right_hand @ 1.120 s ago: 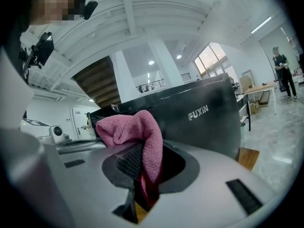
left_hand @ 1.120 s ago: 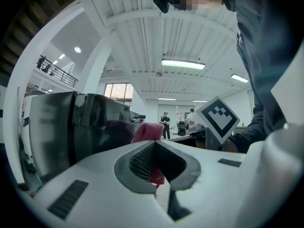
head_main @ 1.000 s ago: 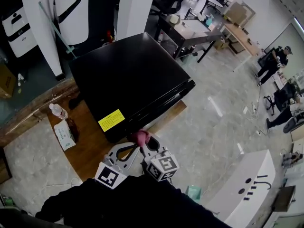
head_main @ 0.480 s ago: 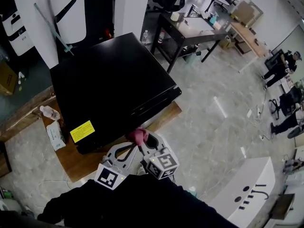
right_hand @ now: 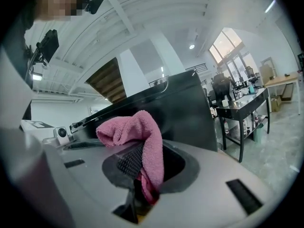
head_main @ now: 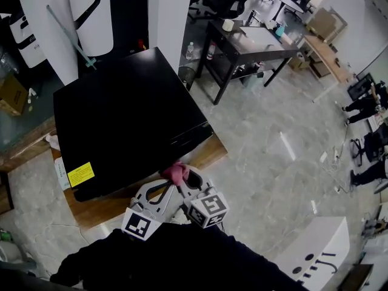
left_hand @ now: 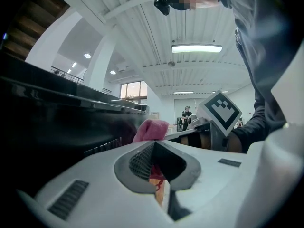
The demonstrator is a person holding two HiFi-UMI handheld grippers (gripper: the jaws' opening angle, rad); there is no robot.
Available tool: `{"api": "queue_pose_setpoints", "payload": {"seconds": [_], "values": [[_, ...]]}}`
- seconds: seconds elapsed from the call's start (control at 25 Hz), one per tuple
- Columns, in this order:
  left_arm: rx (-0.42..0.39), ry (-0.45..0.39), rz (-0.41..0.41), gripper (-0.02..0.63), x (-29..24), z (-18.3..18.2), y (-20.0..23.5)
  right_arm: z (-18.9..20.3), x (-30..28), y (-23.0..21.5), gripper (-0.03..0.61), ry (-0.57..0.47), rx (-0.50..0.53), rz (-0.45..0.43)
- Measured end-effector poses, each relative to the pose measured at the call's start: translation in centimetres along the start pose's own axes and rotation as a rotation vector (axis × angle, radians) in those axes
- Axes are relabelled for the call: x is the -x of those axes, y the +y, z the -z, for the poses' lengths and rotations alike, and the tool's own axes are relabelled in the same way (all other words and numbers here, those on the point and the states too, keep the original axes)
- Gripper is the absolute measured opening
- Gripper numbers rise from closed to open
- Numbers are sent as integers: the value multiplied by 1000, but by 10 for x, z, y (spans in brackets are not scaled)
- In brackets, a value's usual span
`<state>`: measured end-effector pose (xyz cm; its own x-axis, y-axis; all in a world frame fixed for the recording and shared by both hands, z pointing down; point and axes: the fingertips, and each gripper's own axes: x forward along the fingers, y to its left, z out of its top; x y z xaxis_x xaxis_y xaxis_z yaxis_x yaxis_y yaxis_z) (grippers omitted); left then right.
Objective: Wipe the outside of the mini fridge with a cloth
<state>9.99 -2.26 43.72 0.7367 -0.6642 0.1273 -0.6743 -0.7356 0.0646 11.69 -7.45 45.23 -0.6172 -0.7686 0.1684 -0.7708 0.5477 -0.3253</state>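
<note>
From above, the black mini fridge stands on a low wooden platform. A pink cloth sits against the lower part of its near side, close to the platform. Both grippers meet at it: my left gripper and my right gripper. In the right gripper view the pink cloth is pinched in the shut right gripper and flops over one jaw, with the fridge right behind. In the left gripper view the left gripper is shut to a slit holding a pink scrap, and the cloth bulges beyond.
A yellow label marks the fridge's near left corner. A black desk with bottles under it stands behind to the right. White pillars and a white machine flank the tiled floor. People stand far right.
The fridge has slid left in the head view. The cloth and both grippers now sit nearer the fridge's right corner than one second ago. Both stay shut.
</note>
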Motion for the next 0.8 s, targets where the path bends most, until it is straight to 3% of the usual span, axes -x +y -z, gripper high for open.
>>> {"api": "queue_pose_setpoints", "payload": {"seconds": [0.4, 0.8], "values": [[6, -13, -128, 5, -47, -7, -1, -12, 7, -59, 83, 12, -5, -48], [7, -4, -170, 5, -30, -4, -2, -22, 15, -106, 78, -14, -17, 65]]}}
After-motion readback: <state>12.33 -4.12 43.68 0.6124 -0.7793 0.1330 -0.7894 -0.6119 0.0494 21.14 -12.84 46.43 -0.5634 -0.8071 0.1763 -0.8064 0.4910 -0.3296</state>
